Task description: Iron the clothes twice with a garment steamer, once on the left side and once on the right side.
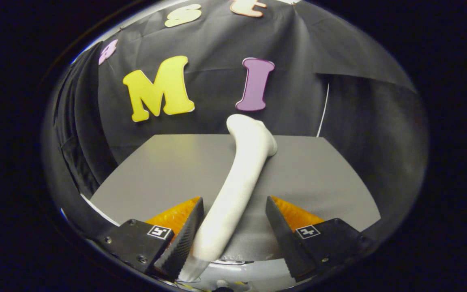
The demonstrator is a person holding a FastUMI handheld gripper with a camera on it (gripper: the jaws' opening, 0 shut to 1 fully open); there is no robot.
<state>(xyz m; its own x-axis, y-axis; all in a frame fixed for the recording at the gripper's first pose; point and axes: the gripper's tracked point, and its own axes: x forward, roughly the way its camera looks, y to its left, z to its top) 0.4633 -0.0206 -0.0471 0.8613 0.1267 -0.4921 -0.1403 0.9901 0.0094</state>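
Lying between the spread gripper [233, 227] fingers, the smooth white steamer [239, 178] curves across the grey table [168, 170].

The place was a recording booth and not a real home. Black cloth [339, 101] hung as walls on all sides, with folds in it. A plain grey table [168, 170] stood against this cloth, and a thin white cord [323, 109] hung down behind it.

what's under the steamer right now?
Grey table top lies under the white garment steamer; no garment visible there. The patch beneath its head is covered. The steamer's handle runs between the open gripper fingers, touching one finger.
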